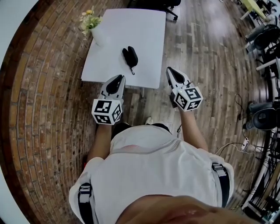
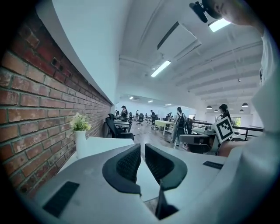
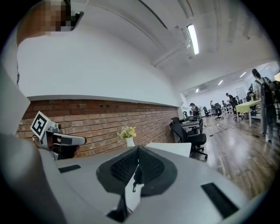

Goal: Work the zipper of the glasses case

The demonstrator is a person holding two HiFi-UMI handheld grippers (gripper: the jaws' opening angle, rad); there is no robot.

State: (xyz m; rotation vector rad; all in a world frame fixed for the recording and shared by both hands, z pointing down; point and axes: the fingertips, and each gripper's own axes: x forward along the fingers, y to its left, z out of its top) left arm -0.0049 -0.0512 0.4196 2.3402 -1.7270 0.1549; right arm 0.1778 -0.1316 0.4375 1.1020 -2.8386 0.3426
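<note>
The black glasses case [image 1: 130, 56] lies on the white table [image 1: 144, 26], its pull strap [image 1: 132, 70] pointing toward the near edge. My left gripper [image 1: 119, 78] hovers at the table's near edge, left of the case, shut and empty. My right gripper [image 1: 170, 71] is off the table's near right corner, also shut with nothing held. In the left gripper view, the left gripper [image 2: 142, 145] points over the table [image 2: 105, 146]. In the right gripper view, the case [image 3: 136, 176] shows beyond and below the tips of the right gripper [image 3: 138, 148].
A white vase with flowers [image 1: 92, 22] stands at the table's far left corner, beside the brick wall [image 2: 39, 109]. A black office chair [image 1: 168, 4] sits behind the table. Cables and equipment [image 1: 262, 118] crowd the floor at right. People stand far off [image 2: 179, 124].
</note>
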